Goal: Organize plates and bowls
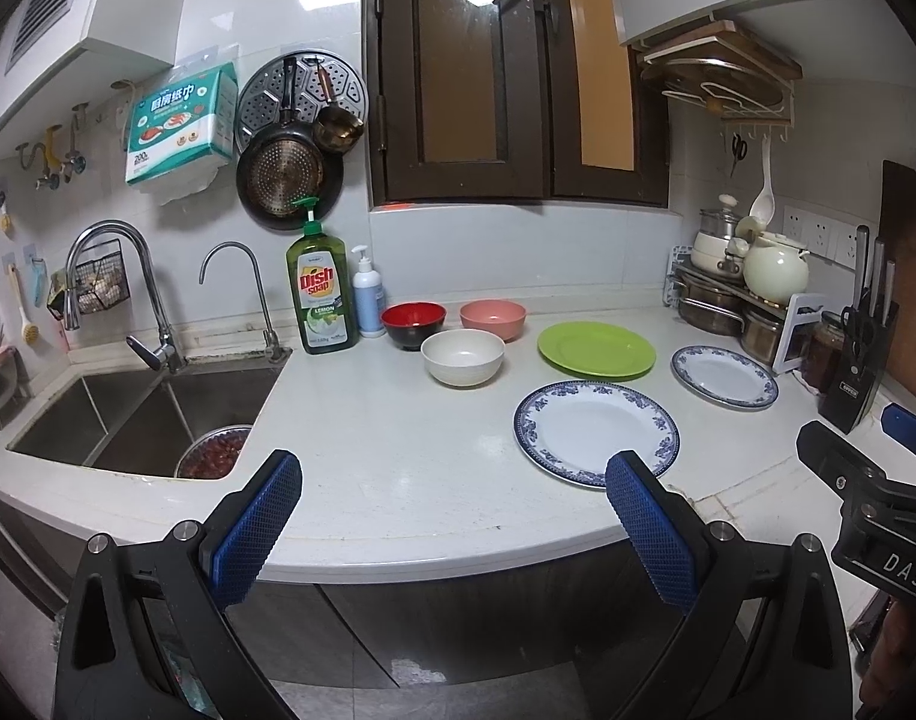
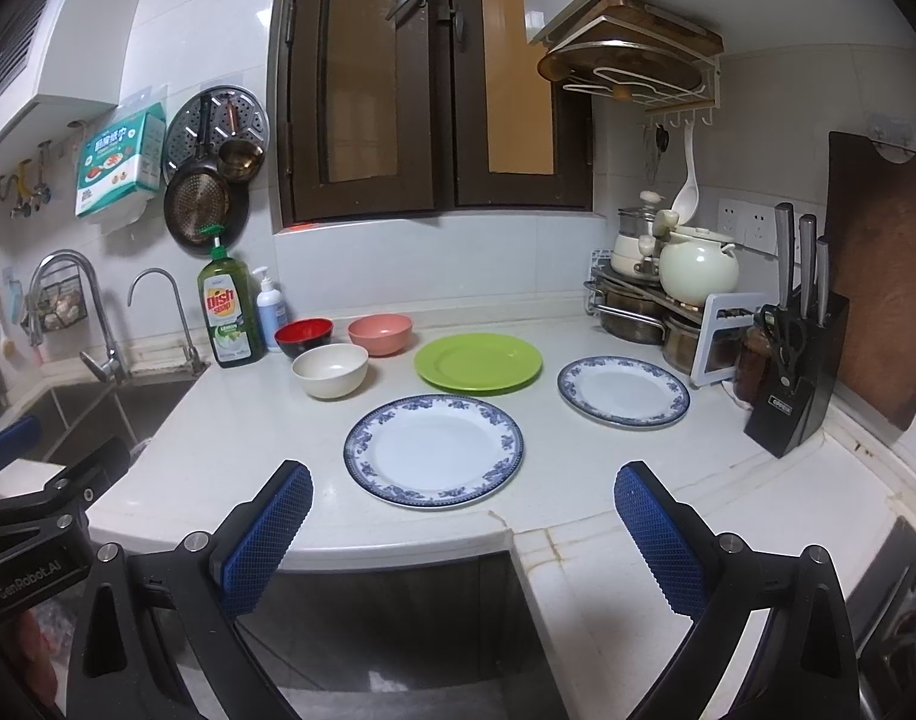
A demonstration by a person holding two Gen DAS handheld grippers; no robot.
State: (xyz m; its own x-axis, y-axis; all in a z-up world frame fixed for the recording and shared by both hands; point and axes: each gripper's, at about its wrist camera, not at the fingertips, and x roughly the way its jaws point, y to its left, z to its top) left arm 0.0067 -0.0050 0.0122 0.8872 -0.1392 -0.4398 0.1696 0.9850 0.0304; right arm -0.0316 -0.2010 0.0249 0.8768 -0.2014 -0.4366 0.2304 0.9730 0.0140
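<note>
Both grippers hang spread and empty off the counter's front edge, the left gripper [image 1: 452, 474] aimed toward the bowls and the right gripper [image 2: 463, 483] squared up on the near plate [image 2: 434, 450], a split that looks chosen so each tool gets its own kind of dish. Taking the dish soap [image 1: 321, 294] as the mark: the red bowl [image 1: 413, 319] sits just right of it, past a small pump bottle [image 1: 368, 294], the pink bowl [image 1: 493, 317] lies farther right, and the white bowl [image 1: 462, 356] sits in front of those two, close but seemingly not touching. Farther right still comes the green plate [image 1: 597, 350], then the far plate [image 1: 724, 375], blue-rimmed like the near one and nearest the knife block [image 2: 796, 372]; the near plate lies right of the soap and closest to the counter [image 1: 368, 450] edge. All six dishes lie flat and single, nothing stacked, so sorting appears not yet begun. Spread out this way, each rim is free for a pinch. A likely opening is nesting the bowls and piling the plates, and thin, glossy rims may slip between the pads.
</note>
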